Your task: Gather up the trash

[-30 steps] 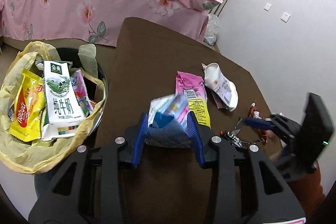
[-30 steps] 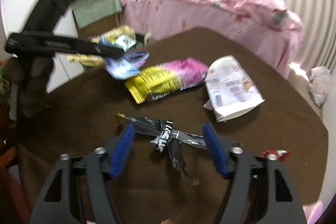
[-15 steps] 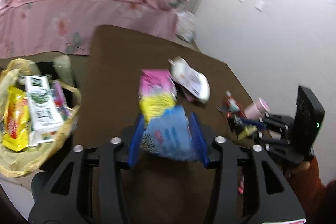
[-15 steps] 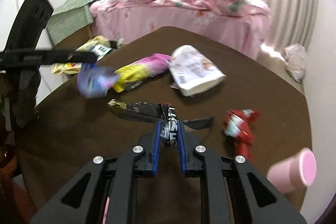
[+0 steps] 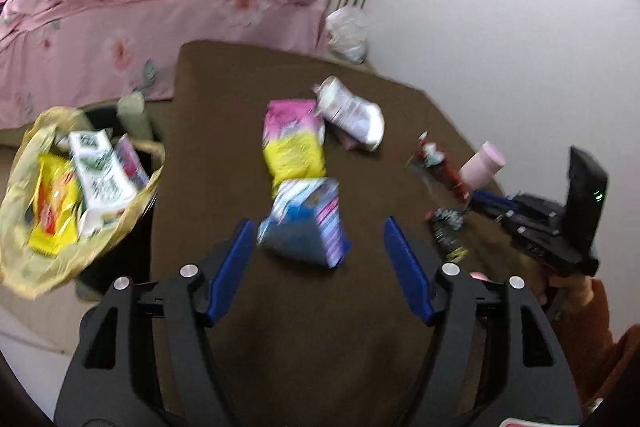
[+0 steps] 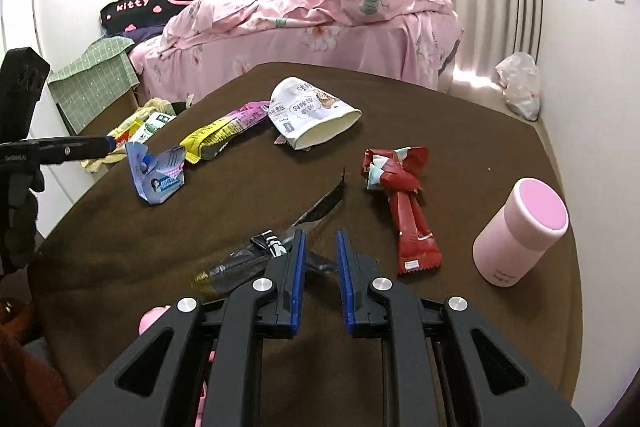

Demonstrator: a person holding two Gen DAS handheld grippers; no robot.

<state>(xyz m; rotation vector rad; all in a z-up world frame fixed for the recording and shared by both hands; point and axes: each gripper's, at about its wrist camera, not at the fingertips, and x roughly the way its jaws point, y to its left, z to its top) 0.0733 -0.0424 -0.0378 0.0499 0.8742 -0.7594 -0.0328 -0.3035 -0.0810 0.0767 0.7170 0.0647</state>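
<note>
The left hand-held gripper (image 5: 320, 259) has just been opening and stands wide; a blue wrapper (image 5: 306, 223) sits between its fingers, touching neither. The right hand-held gripper (image 6: 322, 259) is nearly closed, pinching a black wrapper (image 6: 276, 247) above the brown surface (image 6: 460, 131). The trash bag (image 5: 48, 259) hangs left of that surface.

Pink cup (image 6: 520, 233) blocks right table (image 6: 460, 131) edge; centre bare.

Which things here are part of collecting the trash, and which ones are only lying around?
Part of the job:
- blue wrapper
- pink-yellow snack bag
- white pouch
- red wrapper
- black wrapper
- trash bin with yellow bag

Lying around:
- pink tumbler
- bed
- plastic bag on the floor
</note>
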